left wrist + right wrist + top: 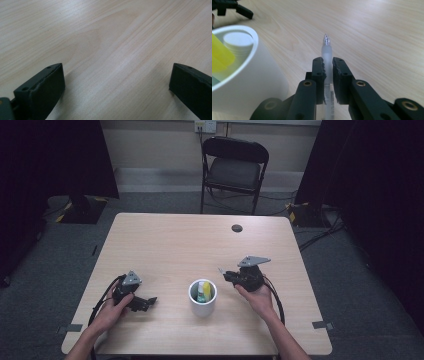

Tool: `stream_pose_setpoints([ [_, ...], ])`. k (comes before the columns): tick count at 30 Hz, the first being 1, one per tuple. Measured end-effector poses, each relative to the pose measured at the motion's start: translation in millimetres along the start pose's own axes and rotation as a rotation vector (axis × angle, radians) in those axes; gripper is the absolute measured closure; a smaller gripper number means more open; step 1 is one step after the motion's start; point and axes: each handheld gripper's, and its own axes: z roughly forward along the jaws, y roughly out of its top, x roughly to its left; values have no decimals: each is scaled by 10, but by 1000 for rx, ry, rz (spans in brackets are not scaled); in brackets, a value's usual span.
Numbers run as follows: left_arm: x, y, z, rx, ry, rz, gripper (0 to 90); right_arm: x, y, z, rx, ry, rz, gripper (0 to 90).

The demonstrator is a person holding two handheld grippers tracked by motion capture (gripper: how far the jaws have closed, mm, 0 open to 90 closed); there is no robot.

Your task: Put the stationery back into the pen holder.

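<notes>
A white cup (202, 309) stands near the table's front middle, with a yellow marker (206, 290) and a white-capped item (199, 289) upright in it. To its right, raised off the table, my right gripper (226, 272) is shut on a clear frosted pen (327, 50) whose tip pokes out past the jaws. In the right gripper view the cup (249, 82) sits just left of the jaws. My left gripper (149, 301) rests on the table left of the cup, open, its jaws (117, 77) wide apart with bare wood between them.
A black folding chair (234, 165) stands beyond the far edge of the light wood table (200, 245). A dark grommet hole (237, 228) sits at the table's back right. Cables run over the floor at right.
</notes>
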Motion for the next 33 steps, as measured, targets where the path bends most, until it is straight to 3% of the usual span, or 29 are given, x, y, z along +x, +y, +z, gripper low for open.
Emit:
stream_pose_setpoints([
  [10,0,0,0,0,0,0,0,-10,127,-277,-156,49,27,805],
  [18,1,1,-1,1,-1,0,0,99,237,-394,-244,84,29,805],
  [33,0,0,0,0,0,0,0,576,550,-464,-332,210,-56,805],
])
